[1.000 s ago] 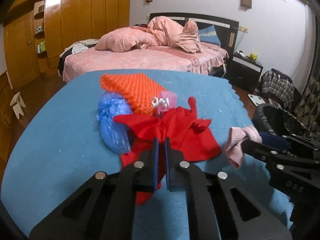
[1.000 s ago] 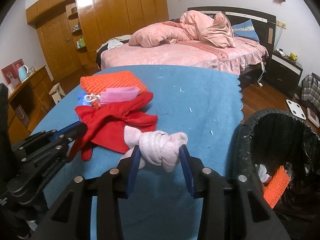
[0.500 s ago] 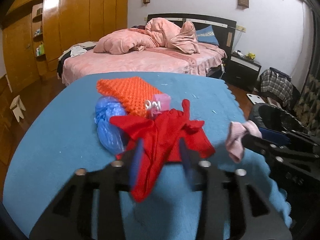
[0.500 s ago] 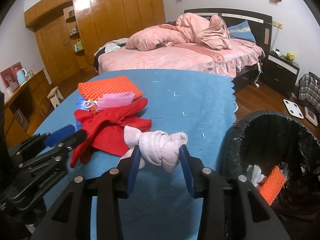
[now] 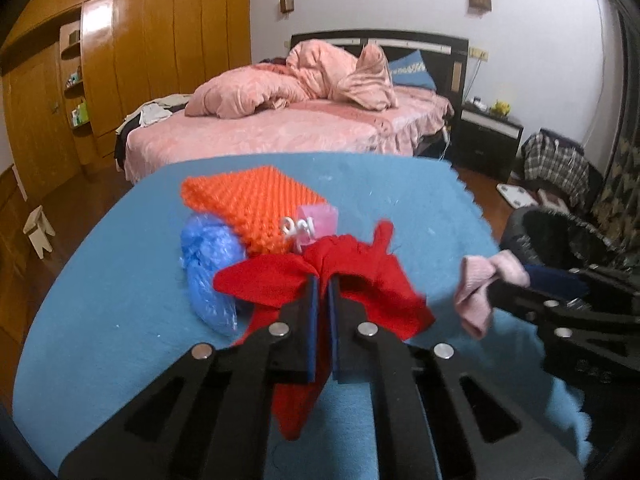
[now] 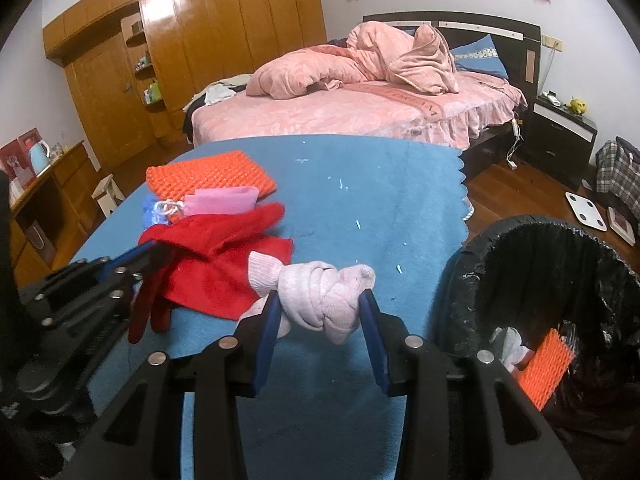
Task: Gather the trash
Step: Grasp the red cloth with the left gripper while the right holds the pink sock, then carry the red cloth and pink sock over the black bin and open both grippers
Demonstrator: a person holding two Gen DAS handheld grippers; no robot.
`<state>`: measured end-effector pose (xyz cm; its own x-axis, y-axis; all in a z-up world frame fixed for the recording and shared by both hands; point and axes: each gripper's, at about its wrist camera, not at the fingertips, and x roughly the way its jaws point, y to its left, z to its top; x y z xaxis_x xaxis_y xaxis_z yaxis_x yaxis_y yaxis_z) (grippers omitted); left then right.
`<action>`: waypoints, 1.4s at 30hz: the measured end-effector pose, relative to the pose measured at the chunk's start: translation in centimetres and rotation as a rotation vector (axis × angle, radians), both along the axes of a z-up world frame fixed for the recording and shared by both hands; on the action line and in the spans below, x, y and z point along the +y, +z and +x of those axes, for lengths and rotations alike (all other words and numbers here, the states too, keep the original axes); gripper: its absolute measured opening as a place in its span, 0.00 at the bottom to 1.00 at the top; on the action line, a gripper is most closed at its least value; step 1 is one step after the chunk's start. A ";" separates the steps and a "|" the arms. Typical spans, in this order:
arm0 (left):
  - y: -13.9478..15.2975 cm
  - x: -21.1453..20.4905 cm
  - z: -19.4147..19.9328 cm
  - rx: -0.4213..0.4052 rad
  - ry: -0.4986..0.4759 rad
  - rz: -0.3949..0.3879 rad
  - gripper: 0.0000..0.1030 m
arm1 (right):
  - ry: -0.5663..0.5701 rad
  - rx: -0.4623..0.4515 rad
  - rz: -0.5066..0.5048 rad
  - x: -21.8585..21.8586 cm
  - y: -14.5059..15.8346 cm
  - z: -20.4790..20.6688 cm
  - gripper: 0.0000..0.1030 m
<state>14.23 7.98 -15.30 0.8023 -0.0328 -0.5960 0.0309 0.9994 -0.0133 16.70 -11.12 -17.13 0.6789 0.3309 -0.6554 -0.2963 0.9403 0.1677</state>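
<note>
— What are your two grippers doing over the blue felt-covered table [image 6: 360,184]?

— Your left gripper [image 5: 323,280] is pinching the crumpled red cloth [image 5: 372,284], its blue-padded jaws drawn nearly together on a fold of it while the rest of the fabric is draping onto the table. Your right gripper [image 6: 320,300] is clamping the knotted pale pink sock [image 6: 324,296] between half-spread jaws, holding it above the table's near edge.

— Where is the rest of the rubbish lying?

— Behind the red cloth, a bumpy orange foam sheet [image 5: 256,204] is lying flat, with a small translucent pink pouch [image 6: 222,200] resting on its near edge. A crinkled blue plastic bag [image 5: 208,264] is sitting just beside the cloth, on its left in your left camera.

— And the bin?

— The black-lined round trash bin [image 6: 472,264] is standing off the table's right corner, just beside your right gripper. Inside it, a second orange foam piece [image 6: 546,368] and some white scraps [image 6: 510,344] are showing.
</note>
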 end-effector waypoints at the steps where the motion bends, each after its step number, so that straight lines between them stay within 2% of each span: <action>1: 0.3 0.0 -0.2 -0.004 -0.004 -0.008 0.04 | 0.000 -0.003 0.003 0.0 0.1 -0.1 0.39; 12: 3.4 0.1 -2.9 -0.057 -0.026 -0.058 0.04 | -0.005 -0.051 0.025 -0.9 2.6 -1.2 0.39; 25: 6.4 -1.7 -4.9 -0.121 -0.082 -0.089 0.04 | -0.027 -0.087 0.045 -2.9 4.9 -2.8 0.39; 35: 7.8 -4.0 -5.7 -0.147 -0.141 -0.108 0.04 | -0.062 -0.125 0.045 -5.3 6.7 -4.0 0.39; 42: 7.7 -6.2 -5.6 -0.144 -0.188 -0.113 0.04 | -0.117 -0.133 0.037 -8.0 7.2 -5.0 0.39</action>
<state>8.59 1.76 -7.59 0.8523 -0.2489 -0.4601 0.2254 0.9684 -0.1064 11.70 -19.09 -9.96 0.7940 0.2666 -0.5463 -0.2069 0.9636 0.1695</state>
